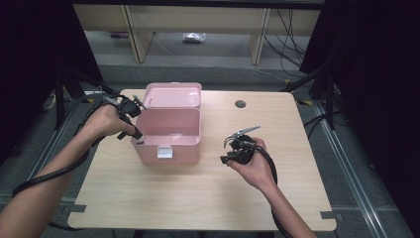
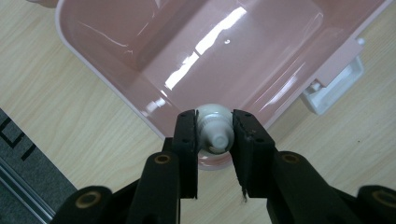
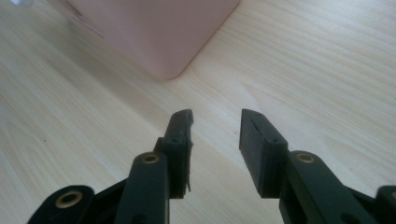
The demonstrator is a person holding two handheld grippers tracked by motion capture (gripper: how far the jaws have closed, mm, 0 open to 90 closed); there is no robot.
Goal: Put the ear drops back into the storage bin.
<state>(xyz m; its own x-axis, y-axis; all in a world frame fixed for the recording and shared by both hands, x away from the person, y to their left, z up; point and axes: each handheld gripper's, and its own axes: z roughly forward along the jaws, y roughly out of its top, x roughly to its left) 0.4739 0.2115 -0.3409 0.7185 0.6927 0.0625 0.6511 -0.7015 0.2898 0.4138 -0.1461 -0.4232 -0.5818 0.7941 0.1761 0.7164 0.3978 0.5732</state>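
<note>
A pink box (image 1: 171,148) stands open on the wooden table (image 1: 198,193), its lid (image 1: 173,95) tipped back. My left gripper (image 1: 137,135) is at the box's near-left corner, shut on a small white bottle (image 2: 215,129). The bottle's nozzle points back at the camera. In the left gripper view the bottle hangs right over the box's rim (image 2: 98,70), with the bare pink inside (image 2: 219,51) beyond. My right gripper (image 1: 226,151) rests low to the right of the box, jaws open with nothing between them (image 3: 215,128). The box's corner (image 3: 159,42) lies ahead of it.
A white latch (image 1: 164,151) sits on the box's front wall (image 2: 334,88). A round cable hole (image 1: 240,104) is in the table's far side. Desk legs and floor cables lie beyond the table, dark curtains at both sides.
</note>
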